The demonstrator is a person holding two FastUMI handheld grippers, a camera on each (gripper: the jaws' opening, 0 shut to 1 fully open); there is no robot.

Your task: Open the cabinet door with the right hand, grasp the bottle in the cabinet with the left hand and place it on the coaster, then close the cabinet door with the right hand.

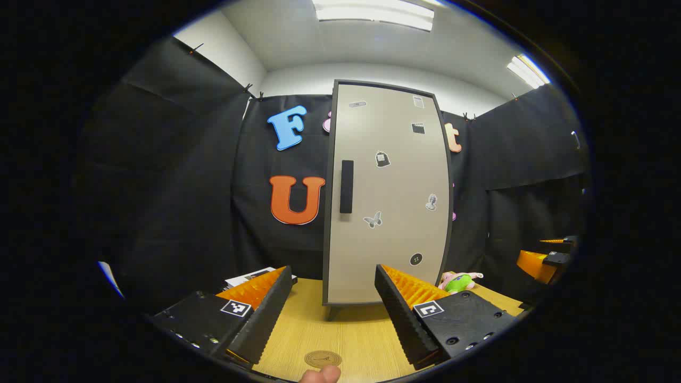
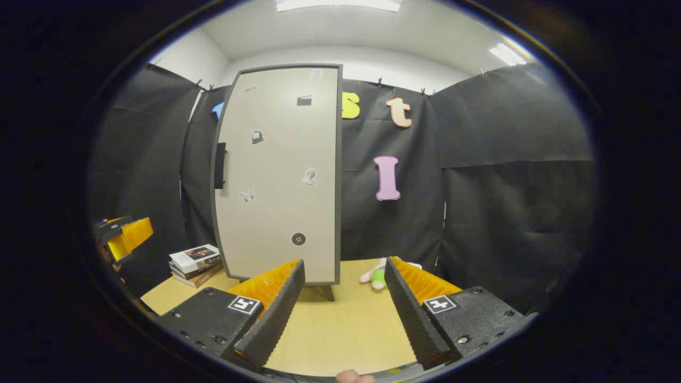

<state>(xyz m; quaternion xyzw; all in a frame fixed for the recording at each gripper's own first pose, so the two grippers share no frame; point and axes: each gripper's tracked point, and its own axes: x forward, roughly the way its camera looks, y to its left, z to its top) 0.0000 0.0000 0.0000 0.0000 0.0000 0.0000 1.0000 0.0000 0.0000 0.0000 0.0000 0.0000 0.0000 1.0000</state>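
Note:
A tall beige cabinet (image 1: 388, 197) with a dark frame stands on the wooden table, door closed, a black handle (image 1: 347, 186) on its left side. The bottle is hidden behind the door. A round brown coaster (image 1: 322, 358) lies on the table between my left gripper's (image 1: 332, 308) open fingers, near the front edge. In the right gripper view the cabinet (image 2: 279, 175) stands to the left of centre, its handle (image 2: 219, 165) at the far left edge. My right gripper (image 2: 345, 303) is open and empty, well short of the cabinet. The right gripper (image 1: 548, 260) also shows at the far right of the left gripper view.
A stack of books (image 2: 194, 263) lies left of the cabinet. A small pink and green plush toy (image 2: 378, 275) lies to its right on the table (image 2: 340, 330). Black cloth walls close the booth behind. The left gripper (image 2: 122, 234) shows at the left edge of the right gripper view.

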